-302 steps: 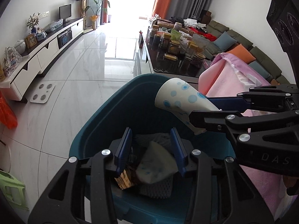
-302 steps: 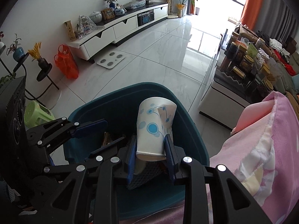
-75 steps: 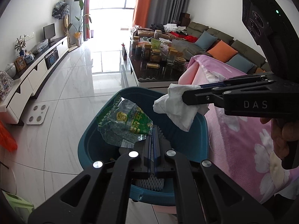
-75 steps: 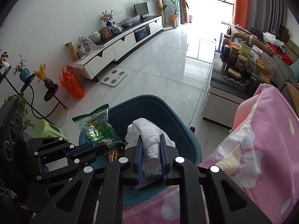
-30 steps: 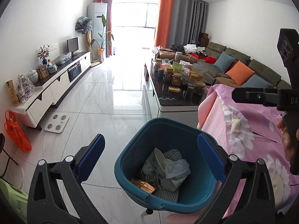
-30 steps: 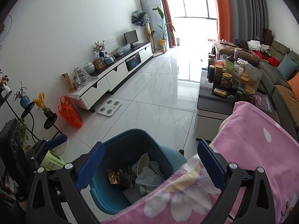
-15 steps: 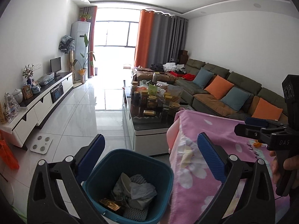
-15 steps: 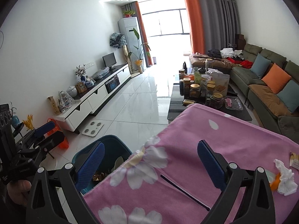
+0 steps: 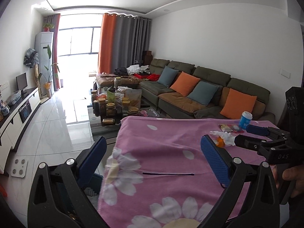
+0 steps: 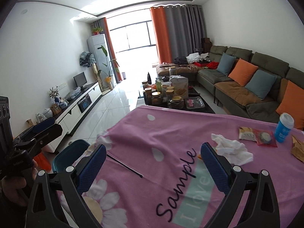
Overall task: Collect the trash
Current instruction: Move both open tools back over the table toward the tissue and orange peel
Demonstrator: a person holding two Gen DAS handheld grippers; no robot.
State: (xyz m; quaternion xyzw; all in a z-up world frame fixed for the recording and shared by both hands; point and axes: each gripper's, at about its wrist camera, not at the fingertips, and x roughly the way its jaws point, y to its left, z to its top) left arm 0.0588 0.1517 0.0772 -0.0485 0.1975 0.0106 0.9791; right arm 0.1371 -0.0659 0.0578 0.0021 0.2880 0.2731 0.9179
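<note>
Both tongs stand wide open and hold nothing. The left tongs [image 9: 152,163] fill the lower part of the left wrist view, black angular arms tipped with blue ribbed pads, over a table [image 9: 167,142] draped in a soft pink fleece cloth printed with white daisies. The right tongs [image 10: 152,166] sit likewise at the bottom of the right wrist view, above the same cloth where dark cursive lettering runs.

The trash lies toward the right of both views. A crumpled white tissue [image 10: 232,148], limp and creased, rests just right of the right tongs' right pad, with a small orange scrap [image 9: 220,141] beside it. Further right are flat, glossy snack wrappers [image 10: 256,134], one pale and one red, touching each other. A cylindrical blue paper cup [image 10: 284,128] with a white lid stands upright near the table's far right edge, and a tan crinkled bag [image 10: 297,150] lies at the right margin.

The rounded teal plastic bin [image 10: 71,154] stands on the glossy tiled floor at the lower left, just beside the table's corner.
</note>
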